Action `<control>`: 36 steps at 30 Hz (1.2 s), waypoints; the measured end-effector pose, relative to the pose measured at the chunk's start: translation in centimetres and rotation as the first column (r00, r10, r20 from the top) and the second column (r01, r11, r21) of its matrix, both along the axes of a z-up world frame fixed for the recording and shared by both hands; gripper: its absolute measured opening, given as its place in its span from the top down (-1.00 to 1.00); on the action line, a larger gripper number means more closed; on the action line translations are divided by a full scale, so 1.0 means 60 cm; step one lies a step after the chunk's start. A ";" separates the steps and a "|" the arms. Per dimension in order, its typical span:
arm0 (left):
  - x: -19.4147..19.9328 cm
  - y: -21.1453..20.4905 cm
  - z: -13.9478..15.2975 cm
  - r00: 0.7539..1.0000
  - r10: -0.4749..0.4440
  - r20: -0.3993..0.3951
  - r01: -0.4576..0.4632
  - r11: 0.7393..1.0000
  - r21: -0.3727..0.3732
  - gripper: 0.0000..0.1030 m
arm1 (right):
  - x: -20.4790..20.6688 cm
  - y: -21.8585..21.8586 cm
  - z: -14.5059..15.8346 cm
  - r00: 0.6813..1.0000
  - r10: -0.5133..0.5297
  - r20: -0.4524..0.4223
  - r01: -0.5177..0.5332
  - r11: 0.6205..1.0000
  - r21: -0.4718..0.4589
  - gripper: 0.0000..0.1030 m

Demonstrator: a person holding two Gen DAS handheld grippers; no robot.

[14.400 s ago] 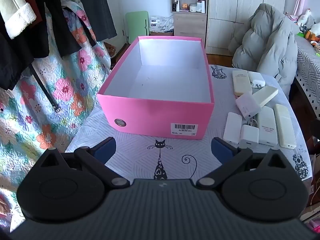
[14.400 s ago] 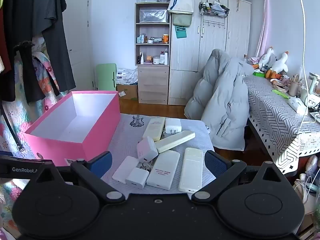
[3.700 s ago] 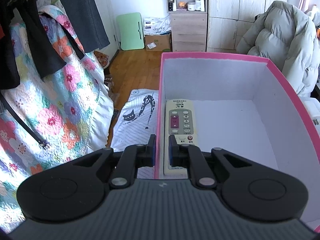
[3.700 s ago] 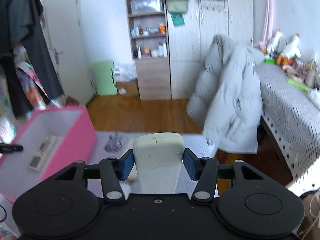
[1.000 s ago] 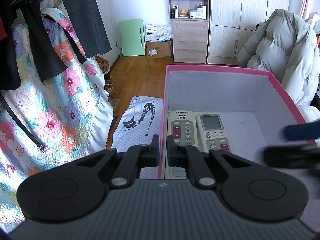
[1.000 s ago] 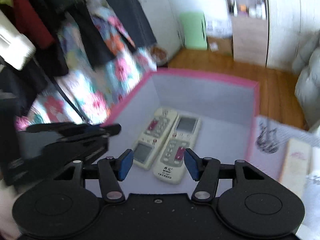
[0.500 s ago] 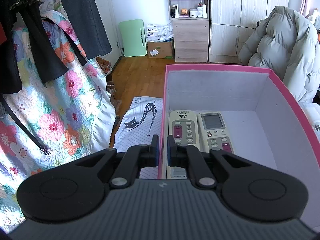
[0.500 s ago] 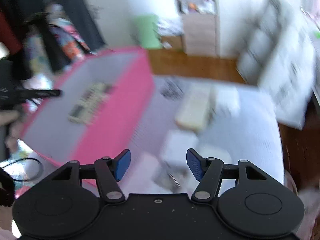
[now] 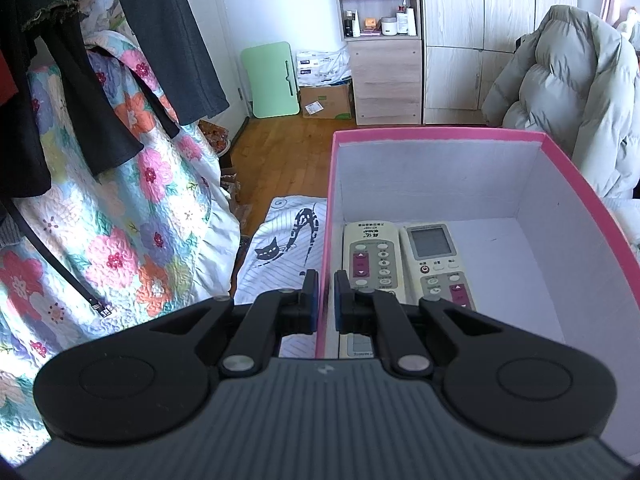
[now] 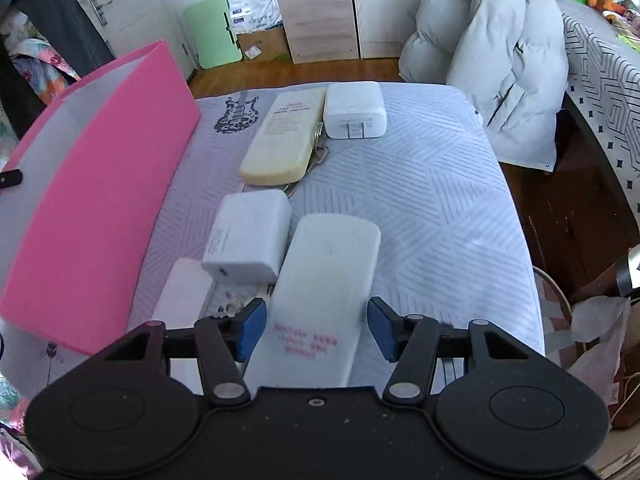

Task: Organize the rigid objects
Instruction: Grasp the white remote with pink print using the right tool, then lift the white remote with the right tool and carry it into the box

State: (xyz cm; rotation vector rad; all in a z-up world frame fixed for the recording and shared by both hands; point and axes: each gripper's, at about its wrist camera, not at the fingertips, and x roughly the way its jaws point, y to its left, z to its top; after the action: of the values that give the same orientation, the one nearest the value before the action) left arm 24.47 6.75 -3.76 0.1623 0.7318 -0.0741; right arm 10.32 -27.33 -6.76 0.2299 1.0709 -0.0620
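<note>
A pink box [image 9: 436, 134] stands on the table, and my left gripper [image 9: 326, 280] is shut on its left wall. Inside lie two remotes side by side, a cream one [image 9: 370, 256] and a white one with a screen [image 9: 436, 256]. In the right wrist view the pink box [image 10: 92, 200] is at the left. My right gripper [image 10: 316, 320] is open, low over a white remote [image 10: 328, 272] that lies face down between its pads without being pressed. Beside it lie a white charger [image 10: 248, 236], a flat white block [image 10: 182, 300], a cream remote [image 10: 286, 136] and a pronged charger [image 10: 354, 110].
Keys [image 10: 318, 152] lie between the cream remote and the white charger. A grey puffer jacket [image 10: 500, 40] hangs behind the table's far right corner. A paper bag [image 10: 600, 340] sits off the right edge. A floral quilt [image 9: 120, 220] and dark clothes hang left of the box.
My right gripper left the box, swung right and came down over the white remote on the table, still open. The left gripper kept its hold on the box wall.
</note>
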 end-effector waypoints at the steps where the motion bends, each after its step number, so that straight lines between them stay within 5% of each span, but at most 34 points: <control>1: 0.000 0.000 0.000 1.000 0.000 0.000 0.000 1.000 0.002 0.87 | 0.006 0.001 -0.002 1.000 0.004 -0.009 -0.004 1.000 -0.008 -0.27; 6: -0.002 -0.003 0.001 1.000 0.000 0.004 0.000 1.000 0.002 0.87 | 0.026 0.019 -0.010 0.999 0.049 -0.011 -0.050 0.992 -0.119 -0.38; 13: -0.001 -0.001 0.002 1.000 0.000 0.003 0.000 1.000 0.002 0.87 | 0.011 -0.005 -0.007 0.998 0.060 -0.032 -0.063 0.992 -0.105 -0.30; 18: 0.000 0.003 0.000 1.000 0.002 0.003 -0.002 1.000 -0.001 0.87 | 0.026 -0.002 -0.015 0.997 0.059 -0.048 -0.064 0.991 -0.119 -0.52; 25: -0.001 0.007 -0.002 1.000 0.001 -0.002 -0.001 1.000 0.001 0.87 | 0.017 -0.021 -0.007 0.999 0.009 0.033 -0.006 0.997 -0.075 -0.27; 36: -0.001 0.007 -0.003 1.000 0.000 -0.003 0.000 1.000 -0.007 0.87 | -0.060 0.003 0.123 0.947 0.021 0.319 0.001 0.997 -0.071 -0.18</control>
State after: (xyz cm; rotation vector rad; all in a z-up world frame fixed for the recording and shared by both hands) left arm 24.44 7.15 -3.97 0.1552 0.7341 -0.0771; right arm 6.74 -27.14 0.62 0.1637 0.7441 -0.0510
